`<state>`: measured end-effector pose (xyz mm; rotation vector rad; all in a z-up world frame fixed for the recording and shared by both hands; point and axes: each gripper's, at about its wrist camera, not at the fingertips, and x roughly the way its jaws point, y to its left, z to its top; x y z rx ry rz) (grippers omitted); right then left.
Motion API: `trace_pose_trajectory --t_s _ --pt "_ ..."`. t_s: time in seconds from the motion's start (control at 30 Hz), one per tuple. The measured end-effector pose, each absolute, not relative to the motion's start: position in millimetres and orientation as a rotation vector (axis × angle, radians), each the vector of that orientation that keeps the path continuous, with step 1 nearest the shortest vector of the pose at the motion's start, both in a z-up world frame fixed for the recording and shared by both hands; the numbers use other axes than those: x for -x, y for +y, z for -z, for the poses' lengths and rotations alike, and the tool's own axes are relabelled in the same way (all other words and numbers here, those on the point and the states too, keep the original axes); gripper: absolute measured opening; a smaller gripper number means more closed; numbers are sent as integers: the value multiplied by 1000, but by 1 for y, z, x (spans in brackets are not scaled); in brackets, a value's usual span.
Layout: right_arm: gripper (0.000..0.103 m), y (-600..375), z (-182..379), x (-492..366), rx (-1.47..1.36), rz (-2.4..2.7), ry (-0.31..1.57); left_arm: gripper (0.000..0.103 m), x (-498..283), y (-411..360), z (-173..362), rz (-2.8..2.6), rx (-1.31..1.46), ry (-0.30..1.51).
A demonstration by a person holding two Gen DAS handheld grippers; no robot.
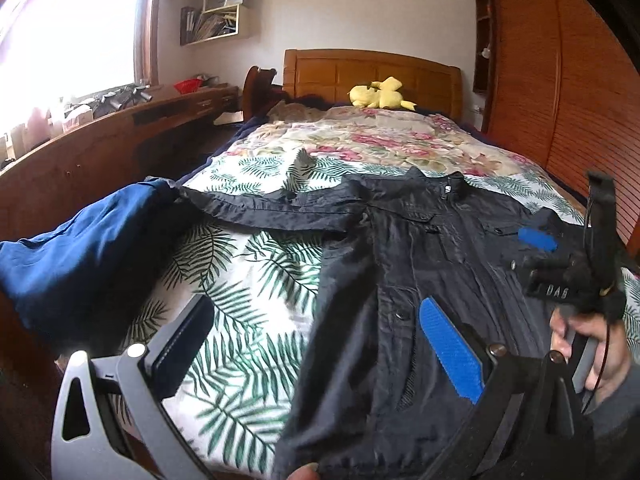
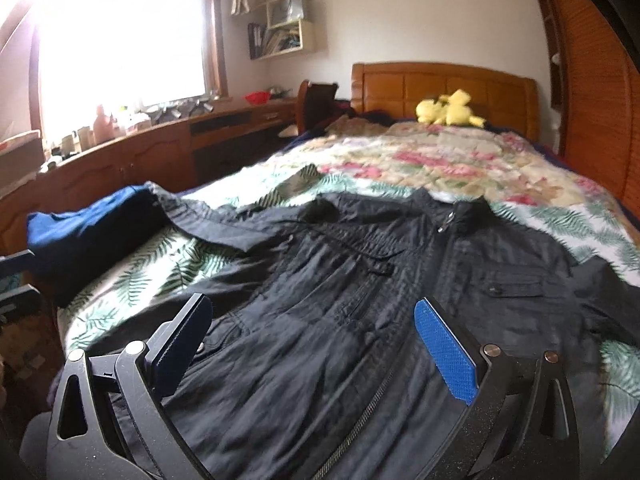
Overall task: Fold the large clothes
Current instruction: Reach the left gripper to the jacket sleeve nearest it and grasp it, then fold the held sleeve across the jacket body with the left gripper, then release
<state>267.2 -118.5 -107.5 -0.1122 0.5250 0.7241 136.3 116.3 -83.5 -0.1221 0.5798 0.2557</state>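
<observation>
Indoors, a bed fills the room, its leaf-print sheet giving way to a floral quilt toward the wooden headboard, where a yellow plush toy sits. A black jacket lies spread flat, front up, on the sheet, one sleeve reaching a blue garment at the bed's edge. Both the left gripper and right gripper hover above it, jaws wide, empty. A bright window, low wooden cabinets and wall shelves line one side.
</observation>
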Motion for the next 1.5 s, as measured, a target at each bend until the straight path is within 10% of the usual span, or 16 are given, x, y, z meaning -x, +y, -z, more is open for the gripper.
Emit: trace_pose_trajectory --t_s 0.53,1.5 --pt "103 -105 161 -304 112 -692 659 103 -250 224 112 -276 125 658" --pt "103 -111 163 -304 93 -631 659 72 -356 320 175 -399 393 827"
